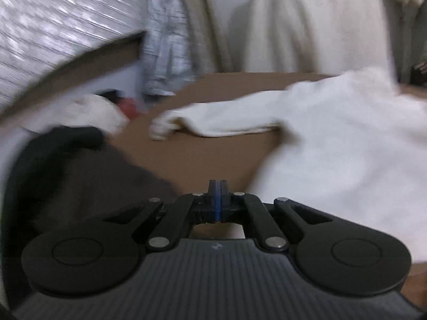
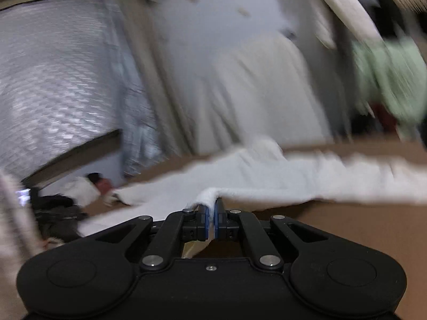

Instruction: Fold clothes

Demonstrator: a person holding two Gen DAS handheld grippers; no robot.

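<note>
You see the garment (image 1: pixel 333 138) spread on the table (image 1: pixel 208 160), its sleeve (image 1: pixel 213 120) reaching to the left. At the left side lies a dark cloth (image 1: pixel 80 165), and curtains (image 1: pixel 307 26) hang behind the table.

1. Left gripper (image 1: pixel 218 186): matte black linkage arms, silver round pivot screws, blue pad strip at twelve o'clock.
2. Ribbed grey housing at six o'clock.
3. Right gripper (image 2: pixel 212 214): black arms, blue pads.

Brown table (image 1: pixel 213 157): white garment (image 1: pixel 333 138) spread right, dark garment (image 1: pixel 88 170) left.
</note>
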